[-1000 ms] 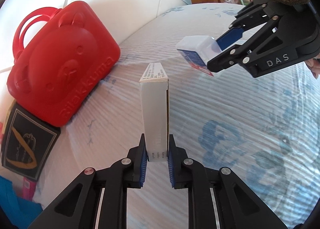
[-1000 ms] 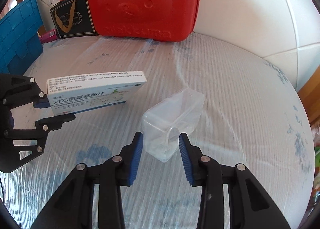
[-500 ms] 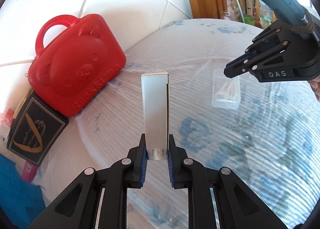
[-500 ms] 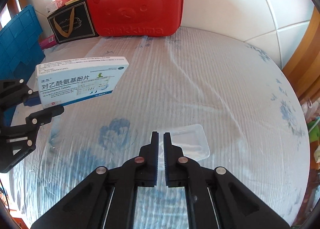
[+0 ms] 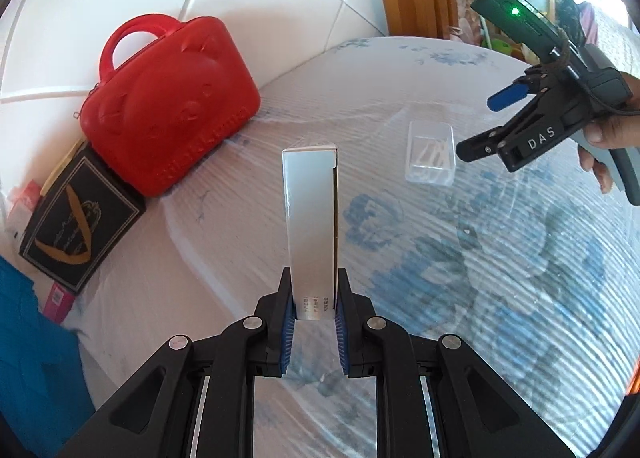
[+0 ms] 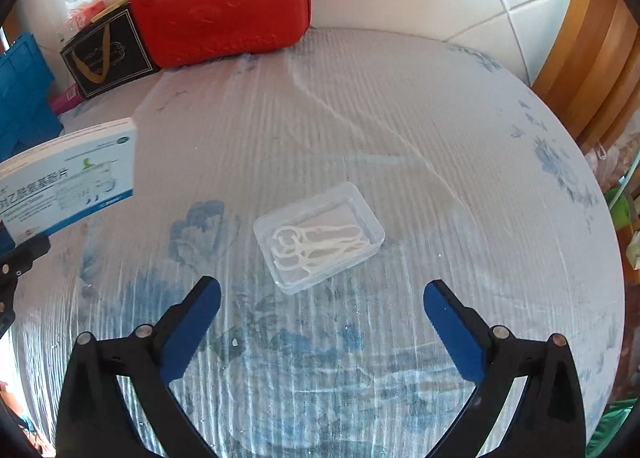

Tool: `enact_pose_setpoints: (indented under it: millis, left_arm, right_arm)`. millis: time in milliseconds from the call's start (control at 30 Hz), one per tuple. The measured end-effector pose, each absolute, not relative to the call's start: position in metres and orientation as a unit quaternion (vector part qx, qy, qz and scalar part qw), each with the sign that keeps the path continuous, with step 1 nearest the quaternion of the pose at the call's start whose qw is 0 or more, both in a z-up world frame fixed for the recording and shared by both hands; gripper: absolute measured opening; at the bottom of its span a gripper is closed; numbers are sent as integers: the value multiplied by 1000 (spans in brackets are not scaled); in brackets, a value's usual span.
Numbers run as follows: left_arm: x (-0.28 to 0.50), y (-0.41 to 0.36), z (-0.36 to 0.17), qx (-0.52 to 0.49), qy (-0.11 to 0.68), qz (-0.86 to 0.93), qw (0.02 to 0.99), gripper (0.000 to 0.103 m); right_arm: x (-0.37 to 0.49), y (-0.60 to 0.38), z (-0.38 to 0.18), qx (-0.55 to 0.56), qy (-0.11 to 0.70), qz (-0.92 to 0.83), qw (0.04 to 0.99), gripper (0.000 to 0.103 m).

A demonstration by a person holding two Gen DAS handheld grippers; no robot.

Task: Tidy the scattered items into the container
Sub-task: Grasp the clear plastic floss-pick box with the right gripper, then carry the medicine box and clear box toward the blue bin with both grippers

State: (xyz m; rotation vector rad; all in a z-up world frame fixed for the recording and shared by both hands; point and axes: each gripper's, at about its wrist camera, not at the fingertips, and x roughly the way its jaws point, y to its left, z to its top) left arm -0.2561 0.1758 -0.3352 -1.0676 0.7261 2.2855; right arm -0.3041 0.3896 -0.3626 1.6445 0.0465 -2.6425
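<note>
The left gripper (image 5: 314,312) clamps a white medicine box (image 5: 311,218) on edge. Ahead to its right, a clear plastic box (image 5: 431,156) lies beside the right gripper (image 5: 478,124), whose jaws are opening, empty.

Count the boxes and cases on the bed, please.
3: red case against the wall, black box beside it, clear box mid-bed. A fourth, the medicine box, is held in the air.
</note>
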Motion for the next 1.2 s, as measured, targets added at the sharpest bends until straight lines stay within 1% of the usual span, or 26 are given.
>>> enact_pose_setpoints:
  millis: [233,367,400,500,600,633,667,700,867,1033,1133,1200]
  left_arm:
    - [-249,166,-347,-400,261,845,242,17]
    - [-249,162,-349,-398,261,847,238,17]
    - [-250,161,-349,-398,261,847,237,17]
    - [-254,159,-348,-396,260,849,234,17]
    - [-258,157,-345,-393,259,851,234,17]
    - [-259,157,-344,-391,259,851,234,17]
    - [-260,156,-343,-391,259,852,234,17]
    - [-261,156,-343,-390,259,852,235,17]
    - [-266,157,-339,-389,257,852,237,17]
    - [-265,160,-329,-383,255,854,241,17]
    - [-262,160,-320,-377,252,857,245,17]
    - [-260,160,-311,-372,250,859,246,17]
  right_arm:
    - [-332,386,-395,552,-18,-833,2,103]
    - [-348,390,-408,560,-95,-822,-40,103]
    - [-352,389,-409,560,-104,-820,-51,103]
    - [-366,382,-414,569,-90,-814,-73,103]
    - [-374,370,-415,570,-50,-816,-82,103]
    - [-375,367,-417,574,-39,-814,-82,92]
    - [-375,365,-418,577,-36,-812,-81,71]
    - [-373,366,-417,573,-37,-815,-78,62]
    - [-363,359,-412,573,-9,-816,-70,61]
    - [-340,364,-402,568,-8,-820,-71,61]
    - [-325,365,-388,561,-11,-824,-75,61]
    - [-330,360,-376,556,-14,-827,-77,61]
